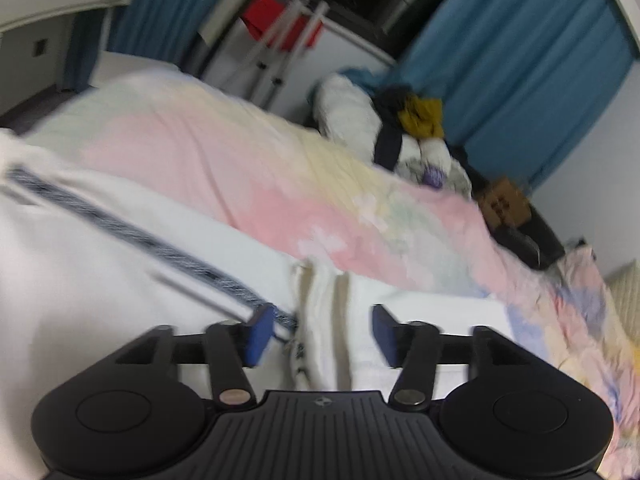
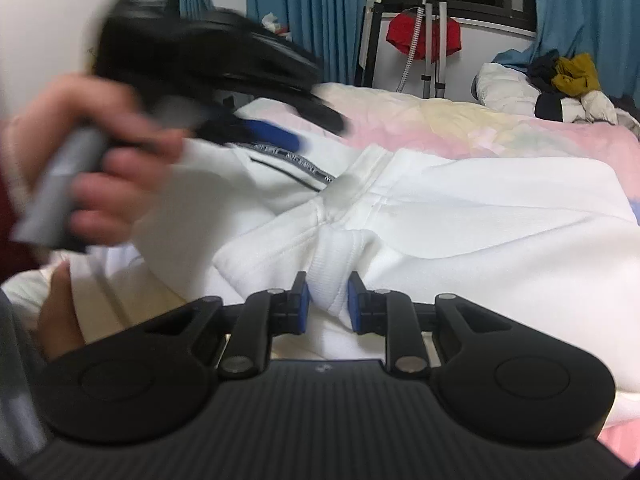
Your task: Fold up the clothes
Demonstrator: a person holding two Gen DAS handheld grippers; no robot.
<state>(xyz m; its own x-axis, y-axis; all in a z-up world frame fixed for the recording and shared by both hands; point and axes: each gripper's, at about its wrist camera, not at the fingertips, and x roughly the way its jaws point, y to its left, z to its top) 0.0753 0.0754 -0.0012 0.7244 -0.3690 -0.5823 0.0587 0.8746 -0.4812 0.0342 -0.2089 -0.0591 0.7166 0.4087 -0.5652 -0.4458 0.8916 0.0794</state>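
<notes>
A white sweatshirt point(image 2: 460, 208) with a dark printed tape stripe point(image 1: 132, 236) lies on a pastel pink and yellow bedspread point(image 1: 240, 152). My right gripper point(image 2: 326, 304) is shut on the garment's ribbed white cuff point(image 2: 332, 264), which bunches between the blue pads. My left gripper point(image 1: 322, 336) is open just above the white fabric, with a folded ribbed edge point(image 1: 320, 320) between its spread blue pads; it also shows blurred in the right wrist view point(image 2: 272, 136), held by a hand point(image 2: 104, 160) over the sweatshirt's left part.
A pile of clothes with a white jacket and a mustard garment point(image 2: 576, 76) lies at the far side of the bed. Blue curtains point(image 2: 316, 12), a metal rack with a red cloth point(image 2: 424, 36) and a cardboard box point(image 1: 504, 204) stand beyond the bed.
</notes>
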